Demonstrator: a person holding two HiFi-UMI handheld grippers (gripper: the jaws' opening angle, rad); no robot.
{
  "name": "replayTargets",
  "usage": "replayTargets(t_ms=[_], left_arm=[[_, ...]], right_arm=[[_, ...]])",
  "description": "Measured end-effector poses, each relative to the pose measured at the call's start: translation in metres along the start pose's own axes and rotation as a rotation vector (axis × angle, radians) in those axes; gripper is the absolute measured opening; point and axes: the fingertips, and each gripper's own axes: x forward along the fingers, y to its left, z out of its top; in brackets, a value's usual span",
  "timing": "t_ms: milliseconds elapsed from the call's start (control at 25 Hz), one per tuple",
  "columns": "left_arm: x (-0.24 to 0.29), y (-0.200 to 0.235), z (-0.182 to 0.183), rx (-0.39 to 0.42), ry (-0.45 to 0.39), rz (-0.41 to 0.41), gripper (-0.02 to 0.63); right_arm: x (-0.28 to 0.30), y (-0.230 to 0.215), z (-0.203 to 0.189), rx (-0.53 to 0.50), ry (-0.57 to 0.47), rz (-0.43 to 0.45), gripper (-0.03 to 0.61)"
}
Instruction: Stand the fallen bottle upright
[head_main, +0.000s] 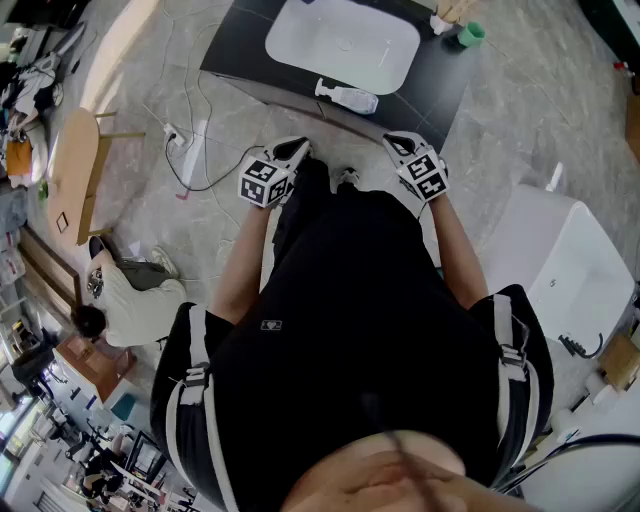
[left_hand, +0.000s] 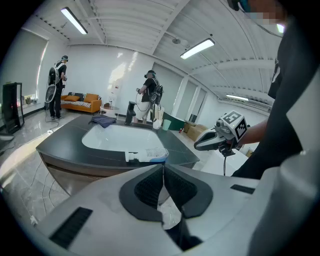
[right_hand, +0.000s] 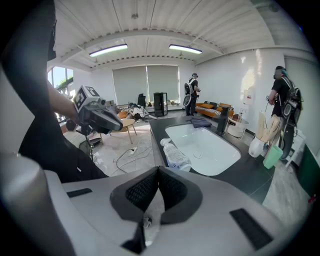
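A clear plastic bottle (head_main: 347, 97) with a white cap lies on its side on the dark counter (head_main: 240, 50), along the near rim of the white basin (head_main: 342, 42). The bottle (left_hand: 147, 155) shows ahead in the left gripper view, and the bottle (right_hand: 176, 156) also lies ahead in the right gripper view. My left gripper (head_main: 296, 150) is held close to the body, short of the counter, jaws shut on nothing. My right gripper (head_main: 398, 141) hangs level with it, also shut and empty. Both are well short of the bottle.
A green cup (head_main: 470, 34) stands at the counter's far right corner. A power strip and cable (head_main: 180, 140) lie on the floor to the left. A white tub (head_main: 560, 270) sits to the right. A person (head_main: 125, 290) crouches at the left; others stand in the room.
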Motion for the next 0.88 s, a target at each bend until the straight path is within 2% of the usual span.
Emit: replayTargets(t_ms=[880], left_arm=[[-0.006, 0.013, 0.000, -0.015, -0.022, 0.021, 0.020]], right_arm=[[0.005, 0.003, 0.002, 0.019, -0.001, -0.018, 0.060]])
